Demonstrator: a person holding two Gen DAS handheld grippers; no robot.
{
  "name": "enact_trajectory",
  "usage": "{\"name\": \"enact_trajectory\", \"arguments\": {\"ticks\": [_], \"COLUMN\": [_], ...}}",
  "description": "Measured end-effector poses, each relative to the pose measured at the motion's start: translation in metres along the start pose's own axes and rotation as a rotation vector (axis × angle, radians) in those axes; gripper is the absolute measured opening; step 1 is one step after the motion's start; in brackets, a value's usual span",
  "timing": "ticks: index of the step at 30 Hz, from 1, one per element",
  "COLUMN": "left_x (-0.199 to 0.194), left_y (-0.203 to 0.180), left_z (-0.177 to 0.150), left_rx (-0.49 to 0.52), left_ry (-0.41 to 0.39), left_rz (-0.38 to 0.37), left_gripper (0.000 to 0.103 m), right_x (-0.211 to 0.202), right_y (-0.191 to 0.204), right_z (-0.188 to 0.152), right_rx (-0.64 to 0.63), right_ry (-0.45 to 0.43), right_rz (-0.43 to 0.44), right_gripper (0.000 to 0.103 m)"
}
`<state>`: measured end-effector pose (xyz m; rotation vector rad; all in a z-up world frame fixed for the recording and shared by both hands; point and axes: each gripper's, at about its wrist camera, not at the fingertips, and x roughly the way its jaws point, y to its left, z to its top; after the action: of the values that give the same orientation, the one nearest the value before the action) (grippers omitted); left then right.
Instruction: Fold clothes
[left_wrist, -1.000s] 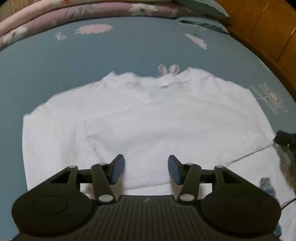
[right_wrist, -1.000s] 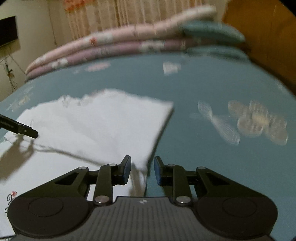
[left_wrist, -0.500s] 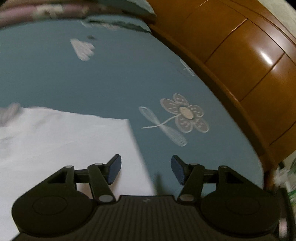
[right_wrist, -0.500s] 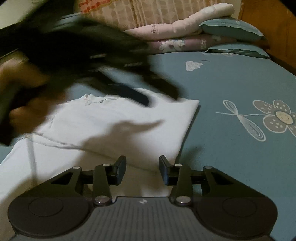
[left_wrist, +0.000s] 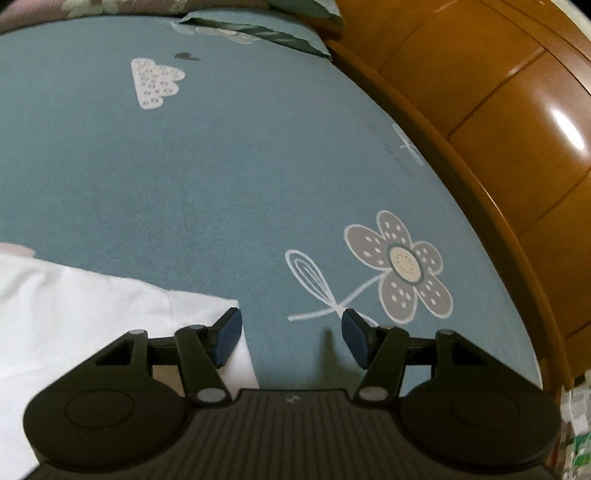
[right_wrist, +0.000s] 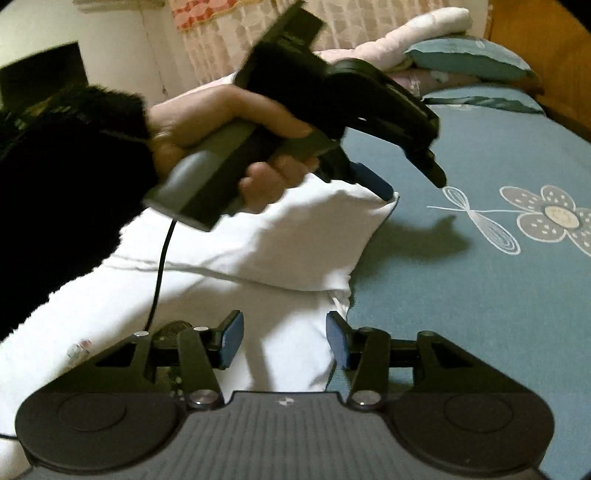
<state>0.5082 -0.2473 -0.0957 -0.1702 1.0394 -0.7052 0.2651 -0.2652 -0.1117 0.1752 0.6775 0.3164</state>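
One white garment lies on one bed. Two claws show — the left claw, held in one hand, and the right claw. Two teal pillows sit at the head — and one large flower print marks the sheet.

The white garment is cut off at nine o'clock in the left wrist view; in the right wrist view the left gripper is motion-blurred at twelve o'clock; a dark sleeve hides the garment's far left.
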Motion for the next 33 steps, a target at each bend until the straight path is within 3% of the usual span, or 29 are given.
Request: {"name": "enact_trajectory", "arguments": {"ticks": [4,9,16,19,23,27,33], "left_x": [-0.043,-0.082,-0.061,-0.056,-0.076,-0.103,-0.101], "left_y": [-0.003,0.009,0.009,-0.015,-0.02,0.004,0.051], "left_z": [-0.022,-0.065,-0.107,-0.112,-0.104,-0.091,-0.102], "left_rx": [0.02,-0.023,-0.12,-0.042,-0.023,-0.054,-0.179], "left_ry": [-0.01,-0.021,0.037,0.037,0.0,-0.102,-0.07], "left_rz": [-0.014,-0.034,-0.102,-0.08,-0.101,-0.014,0.109], "left_gripper": [0.068,0.069,0.069,0.074,0.076,0.076,0.076], "right_x": [-0.015,-0.032,-0.042,-0.045,-0.05,-0.054,-0.053], "right_y": [-0.005,-0.03,-0.071,-0.08,-0.085,-0.085,-0.081], "right_z": [0.005,0.01,0.011,0.011,0.009,0.009,0.012], "right_rx": [-0.003,0.045,0.178,0.204,0.222,0.223,0.23], "right_ry": [-0.032,-0.081,-0.123,-0.131,-0.135,-0.136,-0.138], "right_rz": [-0.019,-0.056,-0.118,-0.143,-0.154,-0.168,-0.154], "right_gripper": [0.062,0.068,0.069,0.07,0.071,0.074,0.075]}}
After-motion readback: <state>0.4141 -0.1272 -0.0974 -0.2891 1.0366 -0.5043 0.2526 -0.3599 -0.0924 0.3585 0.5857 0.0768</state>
